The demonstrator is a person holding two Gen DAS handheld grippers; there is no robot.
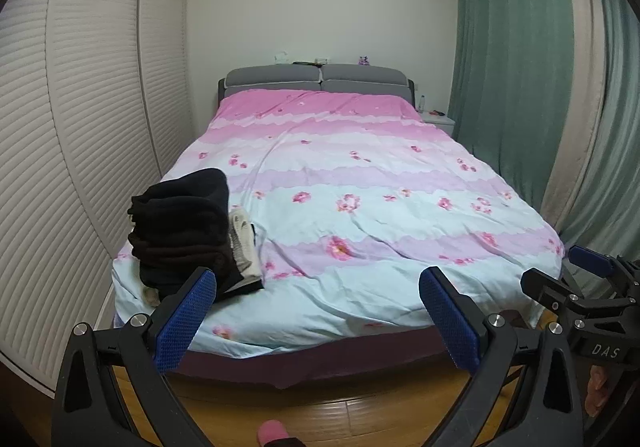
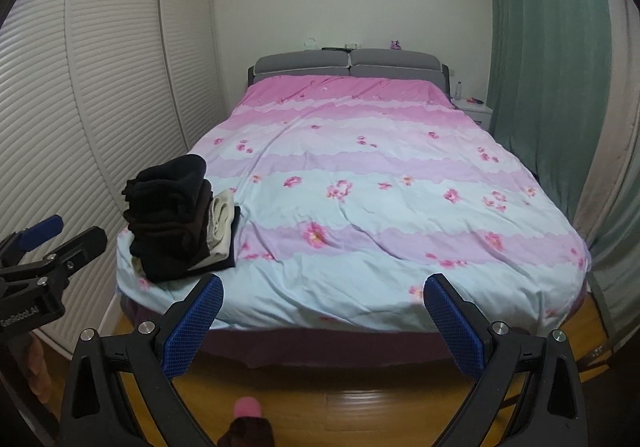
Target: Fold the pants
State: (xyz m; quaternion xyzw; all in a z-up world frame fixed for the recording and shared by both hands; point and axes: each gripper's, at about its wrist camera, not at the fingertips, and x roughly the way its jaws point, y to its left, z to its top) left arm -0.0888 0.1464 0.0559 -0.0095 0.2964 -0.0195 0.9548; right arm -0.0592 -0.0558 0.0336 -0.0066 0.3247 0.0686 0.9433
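Wooden floorboards (image 1: 340, 407) run under both grippers, which hang in the air short of the foot of the bed (image 1: 320, 359). Nearest the left wrist camera, the left gripper (image 1: 316, 311) has its blue-padded fingers (image 1: 186, 321) spread wide with nothing between them. The right gripper (image 2: 322, 313) stands the same way, jaws far apart and bare. Each one shows at the edge of the other's view, side by side and apart from each other.

A pink, rounded thing (image 1: 273, 431) pokes up at the bottom edge of the left view; what it is I cannot tell.

Beyond the grippers the bed carries a quilt (image 1: 380, 215) banded in pale blue, lilac and pink with red flowers, lying mostly flat with a few creases. On the near left corner of the quilt sits a stack of folded pants (image 1: 182, 231), dark pieces piled on each other with the top one bulging up. A cream folded garment (image 2: 222, 225) leans against the right side of the pile, touching it.

Farther back, a grey padded headboard (image 1: 316, 81) closes off the bed. Louvred wardrobe doors (image 1: 80, 107) line the left wall and green curtains (image 1: 512, 59) hang on the right. A white nightstand (image 2: 474, 111) stands in the far right corner beside the headboard, with a small bottle (image 2: 459, 90) on it.
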